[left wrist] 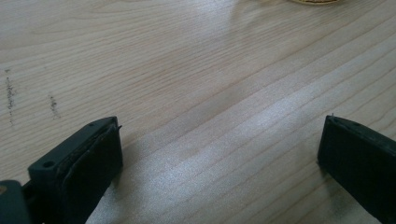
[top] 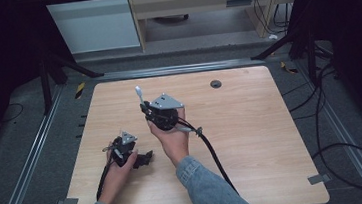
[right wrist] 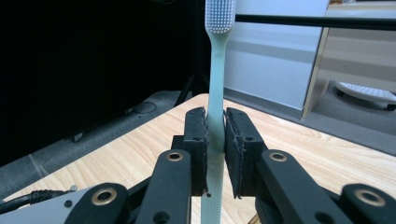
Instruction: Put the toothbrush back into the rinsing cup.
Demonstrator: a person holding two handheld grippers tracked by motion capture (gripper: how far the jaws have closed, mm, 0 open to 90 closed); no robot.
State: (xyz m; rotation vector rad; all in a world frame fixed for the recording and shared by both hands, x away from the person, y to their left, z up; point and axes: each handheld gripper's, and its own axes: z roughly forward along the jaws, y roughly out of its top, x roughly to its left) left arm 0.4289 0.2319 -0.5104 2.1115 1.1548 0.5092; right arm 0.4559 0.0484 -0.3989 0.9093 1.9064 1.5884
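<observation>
**Toothbrush held upright in the right gripper, left gripper idle on the table**

The right gripper is raised above the middle of the table, and its two black jaws are pressed together on the handle of a pale green toothbrush; the pads grip it partway up the handle, so a short stub of handle hangs below them and the long part rises above; the bristled head is at the top, clear of everything. In the high view the toothbrush pokes up and away from the person, leaning slightly to the left; its long axis runs along the gripper's own line, not across it, and that is the relation any coming move turns on; to lay the brush flat or hand it over, I judge the wrist would have to tip it, since it stands nearly on end.

The left gripper sits low at the near left of the table, well apart from the brush; its jaws stand wide apart with nothing but bare wood between them; the right hand is plainly the nearer one, being the one that holds the thing; a yellow rim shows at the far edge of the left gripper view, too little of it to name.
</observation>
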